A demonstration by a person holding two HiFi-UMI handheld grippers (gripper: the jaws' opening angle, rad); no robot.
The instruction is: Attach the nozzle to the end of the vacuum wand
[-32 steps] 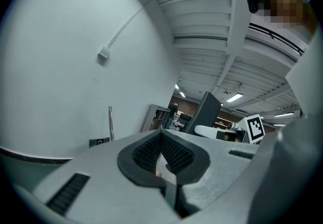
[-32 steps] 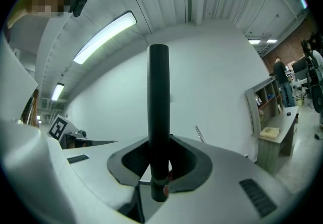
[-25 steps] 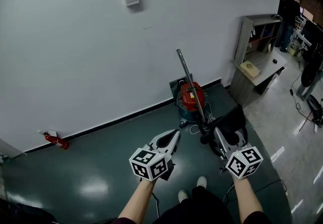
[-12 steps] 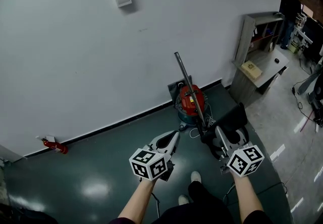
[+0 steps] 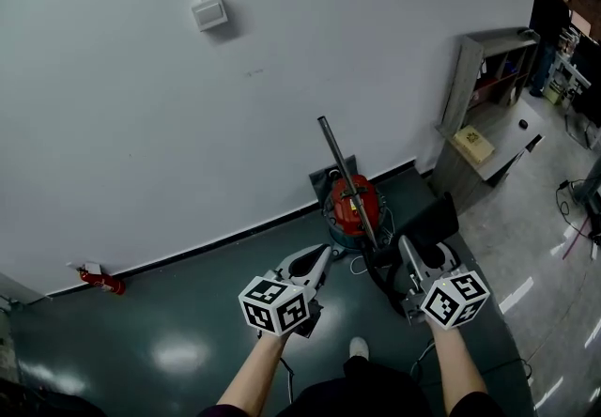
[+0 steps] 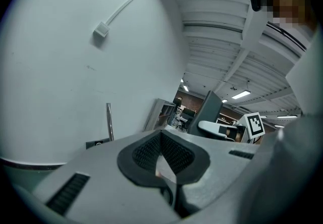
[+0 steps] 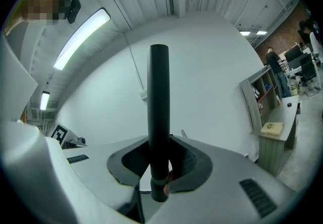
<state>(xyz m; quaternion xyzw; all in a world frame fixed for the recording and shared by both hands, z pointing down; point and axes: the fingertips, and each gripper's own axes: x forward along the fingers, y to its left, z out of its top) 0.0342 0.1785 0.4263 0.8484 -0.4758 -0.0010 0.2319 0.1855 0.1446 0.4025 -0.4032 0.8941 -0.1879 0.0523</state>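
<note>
Fingers of the right gripper (image 7: 160, 160) are clamped on the black nozzle (image 7: 158, 112); the left gripper (image 6: 162, 151) has its fingers pressed together, empty. Metal vacuum wand (image 5: 340, 166) sticks up from the red vacuum (image 5: 358, 202) close by.

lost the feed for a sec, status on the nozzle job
Left gripper shut, empty. Right gripper shut on nozzle. Wand stands up from red vacuum at the wall, top end bare. Nothing seen in the way.
</note>
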